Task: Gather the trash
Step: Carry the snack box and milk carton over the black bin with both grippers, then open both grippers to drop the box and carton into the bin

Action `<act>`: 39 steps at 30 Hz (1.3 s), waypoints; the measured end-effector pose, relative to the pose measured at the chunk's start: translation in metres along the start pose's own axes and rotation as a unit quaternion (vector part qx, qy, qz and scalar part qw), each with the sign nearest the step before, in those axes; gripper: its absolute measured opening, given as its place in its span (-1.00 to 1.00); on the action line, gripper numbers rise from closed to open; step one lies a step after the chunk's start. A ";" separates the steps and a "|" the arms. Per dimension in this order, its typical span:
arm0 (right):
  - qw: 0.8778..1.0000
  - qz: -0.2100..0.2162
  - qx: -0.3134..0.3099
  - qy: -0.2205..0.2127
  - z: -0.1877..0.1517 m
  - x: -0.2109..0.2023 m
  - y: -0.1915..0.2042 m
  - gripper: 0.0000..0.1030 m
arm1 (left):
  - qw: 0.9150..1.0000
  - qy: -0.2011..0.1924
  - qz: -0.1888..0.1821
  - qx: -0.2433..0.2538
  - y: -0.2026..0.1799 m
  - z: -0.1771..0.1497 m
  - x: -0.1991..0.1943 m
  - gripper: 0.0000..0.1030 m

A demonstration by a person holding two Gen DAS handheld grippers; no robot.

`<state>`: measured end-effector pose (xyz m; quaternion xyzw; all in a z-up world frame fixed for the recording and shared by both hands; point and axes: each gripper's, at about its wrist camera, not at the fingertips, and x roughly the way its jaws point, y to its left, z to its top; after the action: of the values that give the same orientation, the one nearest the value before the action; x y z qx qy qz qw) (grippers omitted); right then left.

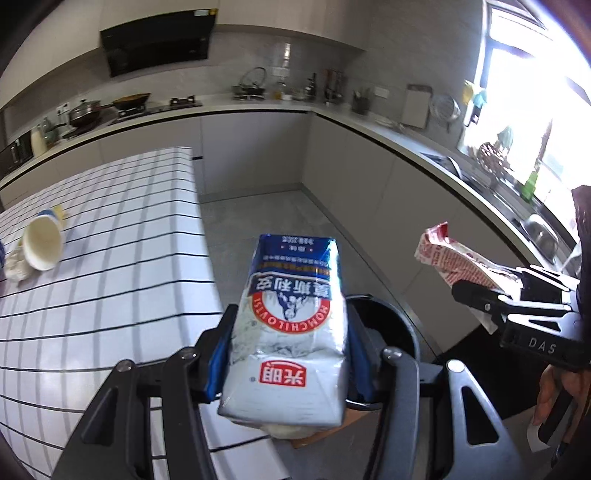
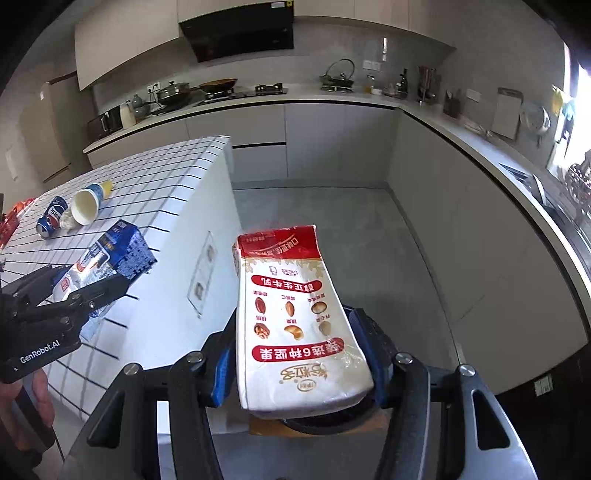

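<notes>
Both tongs are clamped on cartons: the left gripper (image 1: 291, 332) grasps a blue-and-white milk carton (image 1: 291, 314) by its sides, and the right gripper (image 2: 299, 350) pinches a red-and-white nut-milk carton (image 2: 295, 325) the same way. Each carton points away from its holder, print upside down, and both look a bit dented. They hang in the air just past the edge of the white tiled counter (image 1: 110, 277), over a black bin (image 1: 391, 325) on the floor; what seems to be a brown board lies under the bin, though most of it is hidden.

Back on the counter lie a tipped paper cup (image 2: 86, 205), a crumpled tissue (image 2: 68, 219) touching it, and a blue soda can (image 2: 51, 218) on its side just beside that.

Around them runs a grey kitchen: pale cabinets, a black range hood (image 2: 240, 33), a wok and a lidded pan on the hob (image 2: 207, 92), a sink (image 1: 535, 229) beneath a bright window (image 1: 535, 92)
</notes>
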<state>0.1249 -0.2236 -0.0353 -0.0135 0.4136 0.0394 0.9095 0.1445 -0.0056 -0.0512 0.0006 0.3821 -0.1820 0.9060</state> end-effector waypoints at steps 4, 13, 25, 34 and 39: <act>1.000 -0.003 0.007 0.008 -0.011 -0.001 -0.025 0.04 | 1.000 0.012 -0.003 0.009 -0.023 0.000 0.017 0.08; 0.998 0.012 -0.002 0.058 -0.029 0.054 -0.059 0.03 | 0.999 0.032 -0.002 0.018 -0.062 -0.008 0.056 0.07; 0.996 0.046 -0.031 0.076 -0.053 0.081 -0.092 0.03 | 0.997 0.076 0.020 0.013 -0.081 -0.031 0.097 0.07; 0.988 0.067 -0.104 0.088 -0.061 0.120 -0.105 1.00 | 0.995 0.088 0.040 -0.006 -0.089 -0.045 0.132 0.85; 0.989 0.043 -0.091 0.108 -0.072 0.145 -0.129 1.00 | 0.994 0.095 0.055 -0.022 -0.085 -0.049 0.136 0.86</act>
<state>0.1767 -0.3475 -0.1934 -0.0826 0.5043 0.1144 0.8519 0.1703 -0.1226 -0.1681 0.0183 0.4694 -0.1229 0.8742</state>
